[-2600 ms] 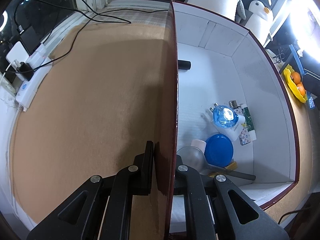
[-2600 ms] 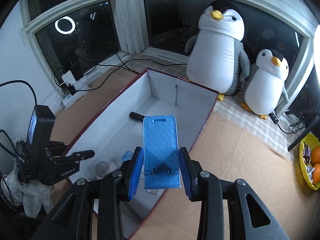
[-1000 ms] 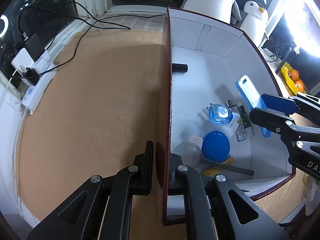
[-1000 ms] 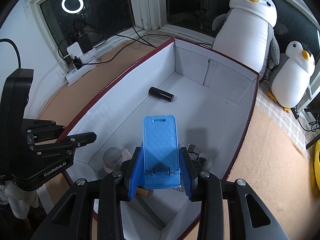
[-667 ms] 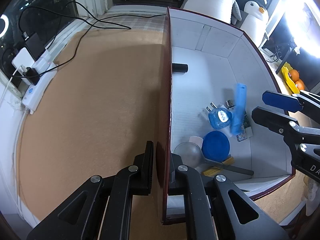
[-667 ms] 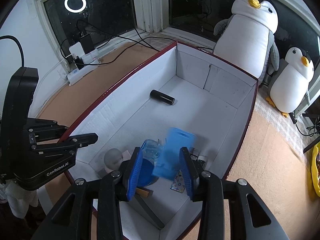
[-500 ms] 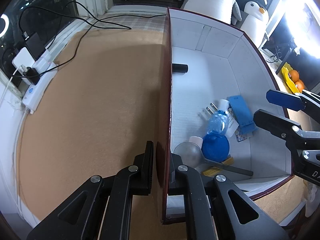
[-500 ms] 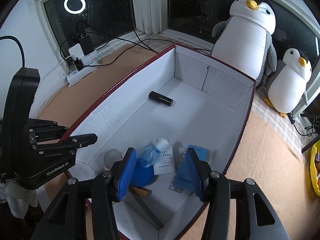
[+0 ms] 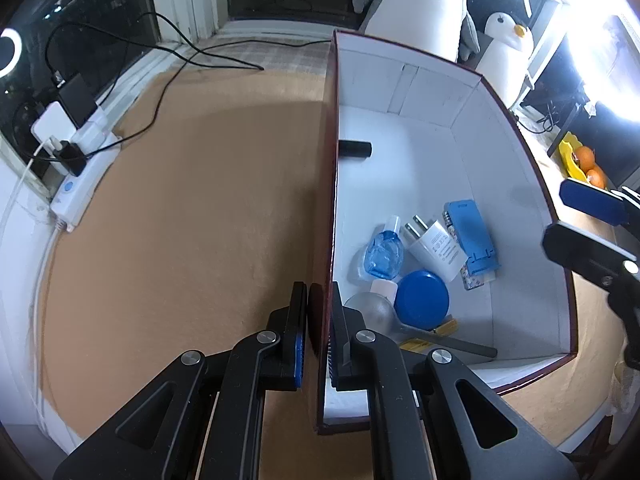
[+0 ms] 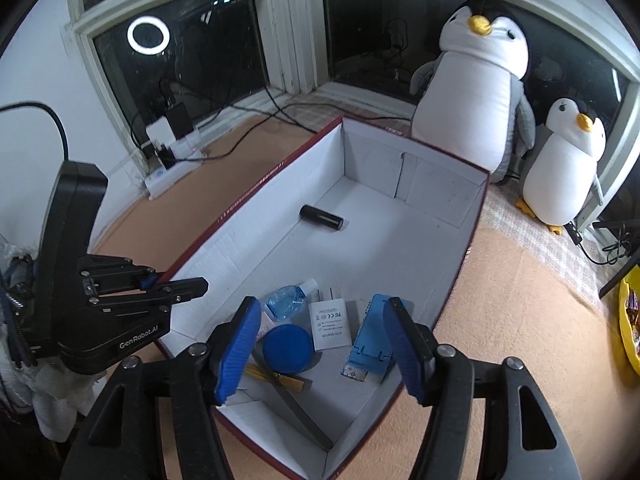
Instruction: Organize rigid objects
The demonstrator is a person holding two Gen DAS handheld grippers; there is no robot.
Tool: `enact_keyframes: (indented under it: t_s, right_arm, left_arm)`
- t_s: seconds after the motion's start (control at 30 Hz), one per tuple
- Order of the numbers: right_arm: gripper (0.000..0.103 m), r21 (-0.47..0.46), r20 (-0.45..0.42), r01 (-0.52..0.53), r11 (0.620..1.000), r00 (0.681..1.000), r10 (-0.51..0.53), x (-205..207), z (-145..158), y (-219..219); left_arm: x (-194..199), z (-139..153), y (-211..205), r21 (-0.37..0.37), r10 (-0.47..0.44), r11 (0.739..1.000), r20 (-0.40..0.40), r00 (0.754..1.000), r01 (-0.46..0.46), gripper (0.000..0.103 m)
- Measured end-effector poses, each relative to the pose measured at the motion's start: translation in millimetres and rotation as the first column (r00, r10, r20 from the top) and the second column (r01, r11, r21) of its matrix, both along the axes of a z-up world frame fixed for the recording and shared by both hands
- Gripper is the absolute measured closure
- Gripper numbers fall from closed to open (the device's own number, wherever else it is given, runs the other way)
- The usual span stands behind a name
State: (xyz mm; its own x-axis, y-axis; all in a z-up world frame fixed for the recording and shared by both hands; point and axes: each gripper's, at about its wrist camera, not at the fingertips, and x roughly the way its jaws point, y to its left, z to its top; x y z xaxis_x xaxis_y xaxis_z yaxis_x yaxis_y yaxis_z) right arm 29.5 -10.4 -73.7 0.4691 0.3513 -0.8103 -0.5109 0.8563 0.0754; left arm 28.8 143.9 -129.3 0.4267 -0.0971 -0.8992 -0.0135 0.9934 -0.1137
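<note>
The left claw (image 9: pixel 319 330) is clamped on the near side wall of the white-lined, red-edged cardboard box (image 9: pixel 516 184), one finger outside and one inside. The right claw (image 10: pixel 320 344) is held wide above the near end of the box (image 10: pixel 464 256), with nothing between its blue pads (image 10: pixel 236 350).

The blue phone stand (image 10: pixel 370 338) is seen lying flat on the box floor near the right wall, resting partly on a small patterned packet (image 9: pixel 474 280). Just beside it, the white plug adapter (image 9: pixel 434 246) is laid with its prongs pointing toward the far end. A small blue bottle (image 9: pixel 383 254) lies next to the adapter, and a round blue lid (image 9: pixel 420 300) sits nearer the left claw. A clear ladle-like scoop (image 9: pixel 368 310) and a dark flat tool (image 9: pixel 452 344) are found at the near end. A black cylinder (image 10: pixel 322 218) lies well apart, toward the far end.

The box is set on a brown-covered bench (image 9: pixel 180 216). Two penguin plush toys (image 10: pixel 476 80) stand beyond it by the window.
</note>
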Motion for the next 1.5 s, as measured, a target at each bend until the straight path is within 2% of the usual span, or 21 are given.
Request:
enact_keyframes:
  t_s: [0.5,0.67,0.73,0.9,1.0,1.1,1.23,1.33,1.5]
  right_arm:
    - [0.040,0.064,0.078,0.121,0.991,0.989,-0.126,-18.2,36.4,-45.8]
    - [0.032,0.100,0.104,0.178,0.979,0.977,-0.188,-24.7,48.2,-67.8]
    - [0.032,0.097,0.125,0.204,0.974,0.969,-0.215,-27.3,52.7,-75.3]
    - [0.025,0.105,0.155,0.274,0.956,0.945,-0.288,-34.9,61.0,-100.8]
    - [0.024,0.108,0.161,0.320,0.941,0.928,-0.335,-39.1,63.0,-115.3]
    - [0.023,0.116,0.162,0.367,0.923,0.910,-0.382,-43.5,63.2,-129.7]
    - [0.021,0.115,0.174,0.420,0.900,0.884,-0.434,-50.3,63.6,-143.9]
    - [0.020,0.111,0.192,0.437,0.892,0.872,-0.451,-54.7,66.0,-147.8]
    - [0.014,0.126,0.219,0.442,0.888,0.861,-0.459,-61.2,73.9,-147.2]
  left_arm:
    - [-6.9,42.5,-9.7,0.019,-0.001,1.000,0.113,0.994,-0.001,0.096]
    - [-12.1,62.5,-22.0,0.013,-0.024,1.000,0.167,0.986,0.022,0.095]
    - [-13.0,69.7,-28.5,0.006,-0.035,0.999,0.185,0.982,0.035,0.083]
    - [-11.6,85.5,-47.9,0.024,-0.070,0.998,0.239,0.969,0.066,0.081]
    - [-10.8,92.5,-57.0,0.021,-0.082,0.997,0.261,0.962,0.079,0.059]
    - [-11.3,99.6,-64.9,0.024,-0.090,0.996,0.282,0.955,0.087,0.053]
    - [-13.8,106.4,-74.3,0.041,-0.100,0.995,0.300,0.949,0.091,0.040]
    - [-15.4,109.6,-80.1,0.060,-0.105,0.994,0.305,0.947,0.091,0.034]
    - [-16.8,111.5,-82.0,0.058,-0.099,0.995,0.297,0.950,0.085,0.033]
